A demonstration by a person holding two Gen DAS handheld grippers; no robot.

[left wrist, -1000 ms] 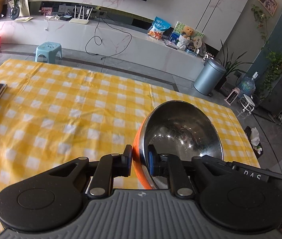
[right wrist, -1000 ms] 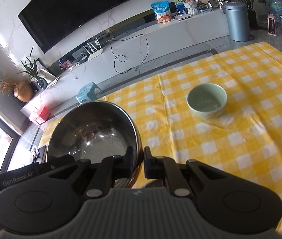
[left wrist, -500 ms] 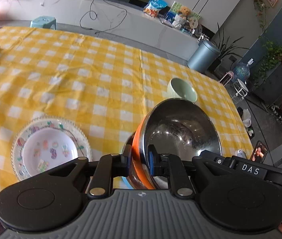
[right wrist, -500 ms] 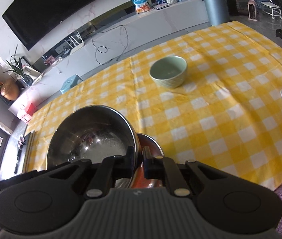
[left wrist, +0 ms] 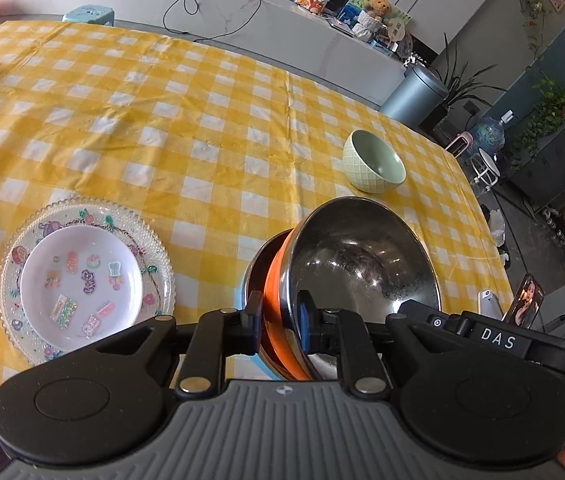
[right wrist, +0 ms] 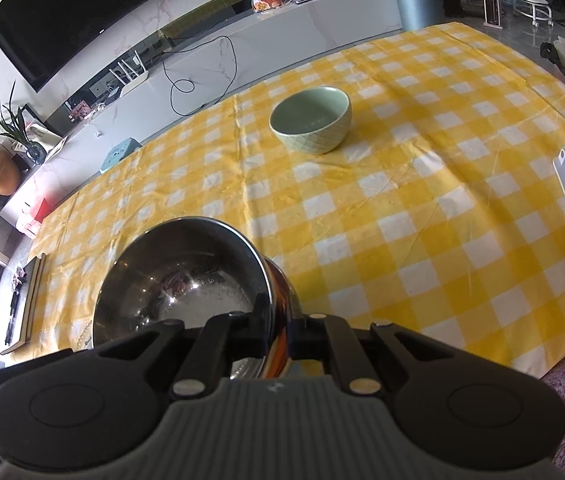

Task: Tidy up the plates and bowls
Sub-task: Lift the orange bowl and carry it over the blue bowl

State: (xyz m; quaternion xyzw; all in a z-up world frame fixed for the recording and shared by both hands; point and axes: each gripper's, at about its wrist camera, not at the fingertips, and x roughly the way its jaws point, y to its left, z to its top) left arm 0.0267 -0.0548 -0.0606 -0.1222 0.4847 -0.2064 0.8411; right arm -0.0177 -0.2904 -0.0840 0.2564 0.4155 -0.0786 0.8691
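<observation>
The surface (left wrist: 210, 92) wears a yellow-checked cloth. Over its near edge hangs the steel bowl (left wrist: 362, 264), orange outside, tilted above a second bowl (left wrist: 256, 272). Left gripper (left wrist: 280, 316) and right gripper (right wrist: 278, 320) each have jaws clamped on its rim. Left of the steel bowl sits the patterned plate (left wrist: 82, 276); beyond it, the green bowl (right wrist: 312, 120).

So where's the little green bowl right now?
The green bowl stands alone on the yellow checked tablecloth, toward the far right side of the left wrist view, beyond the steel bowl both grippers hold.
</observation>
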